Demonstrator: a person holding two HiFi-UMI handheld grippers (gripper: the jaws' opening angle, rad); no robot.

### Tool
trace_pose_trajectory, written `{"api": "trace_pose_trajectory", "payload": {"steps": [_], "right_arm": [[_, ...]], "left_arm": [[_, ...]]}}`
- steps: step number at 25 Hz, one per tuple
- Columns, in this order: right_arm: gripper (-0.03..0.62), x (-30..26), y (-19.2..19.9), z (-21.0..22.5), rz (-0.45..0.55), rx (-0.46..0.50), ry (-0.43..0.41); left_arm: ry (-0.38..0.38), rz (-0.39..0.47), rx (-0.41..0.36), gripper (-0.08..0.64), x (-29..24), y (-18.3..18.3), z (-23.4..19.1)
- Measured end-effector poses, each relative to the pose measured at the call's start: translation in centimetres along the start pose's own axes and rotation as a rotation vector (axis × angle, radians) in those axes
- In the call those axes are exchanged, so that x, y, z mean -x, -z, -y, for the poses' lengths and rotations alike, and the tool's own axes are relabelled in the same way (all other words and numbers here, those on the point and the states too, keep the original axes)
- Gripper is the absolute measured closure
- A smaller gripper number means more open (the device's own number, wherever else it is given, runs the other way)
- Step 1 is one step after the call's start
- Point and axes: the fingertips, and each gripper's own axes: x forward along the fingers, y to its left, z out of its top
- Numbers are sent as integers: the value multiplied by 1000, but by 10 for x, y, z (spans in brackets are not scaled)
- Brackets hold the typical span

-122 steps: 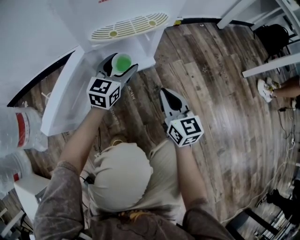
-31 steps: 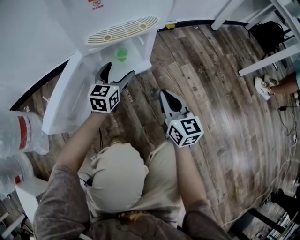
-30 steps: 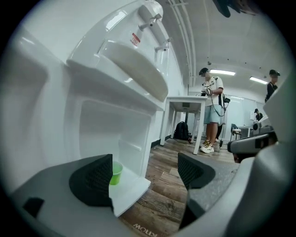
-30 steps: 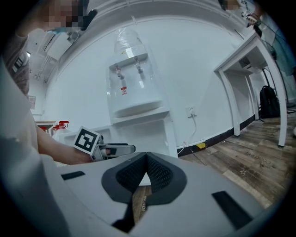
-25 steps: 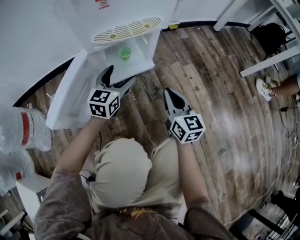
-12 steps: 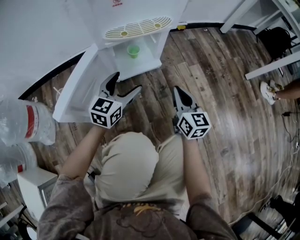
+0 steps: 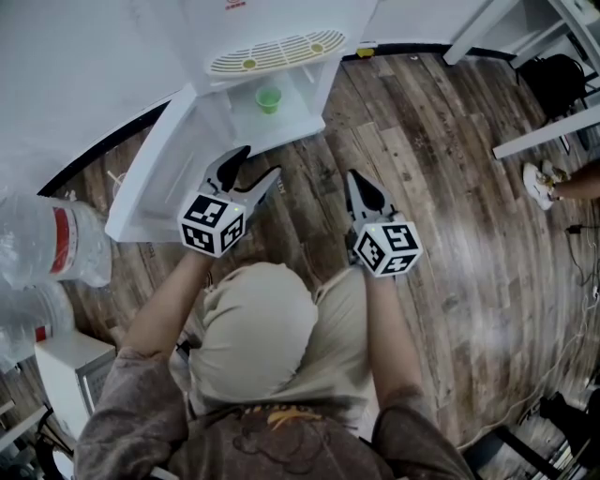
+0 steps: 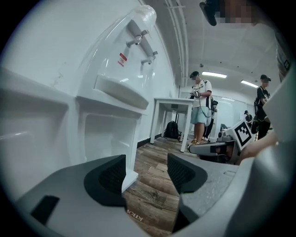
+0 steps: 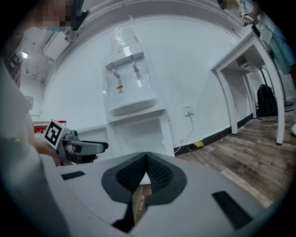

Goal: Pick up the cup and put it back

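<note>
**Cup's sitting in the dispenser cubby, both grippers off it**

The green cup point(image 7: 268, 98) is upright in the open cubby of the white water dispenser point(image 7: 281, 23), right under the drip grille point(image 7: 272, 53). Nobody's got hold of it.

The left gripper point(image 7: 255, 166) hovers over the wood floor point(image 7: 441, 216) just short of the cubby and well apart from the cup. Its jaws are closing on nothing but air. The right gripper point(image 7: 356, 178) is beside it, a bit further from the dispenser, with its jaws pinched together and nothing in them.

Between the left gripper and the cup there's only the cubby's front lip. A white door panel point(image 7: 155, 173) hangs open on the left gripper's outer side. Past that, at the far left, are a couple of big clear water bottles point(image 7: 52, 253).

Over on the right are white table legs point(image 7: 487, 23), a dark backpack point(image 7: 544, 70) and somebody's shoe point(image 7: 536, 183). A few other people point(image 8: 201, 104) are standing by a table further down the room.
</note>
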Motion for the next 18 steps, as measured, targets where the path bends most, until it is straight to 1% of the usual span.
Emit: {"api": "trace_pose_trajectory", "payload": {"steps": [5,9,10,12,18], "right_arm": [[589,1,0,0,-1,-1,1],[589,2,-1,-1,3,4,-2],[589,2,-1,-1,2,5,-1],[589,2,-1,-1,1,7,0],[589,2,-3,-3,-5,19,5]], "left_arm": [[-12,-2,11,391,4,3,-2],[-23,-5,18,507,6,5,-4],[-26,-4,20,527,7,6,-5],[-25,1,22,554,8,6,-5],[13,21,29,557,6,-1,-1]]}}
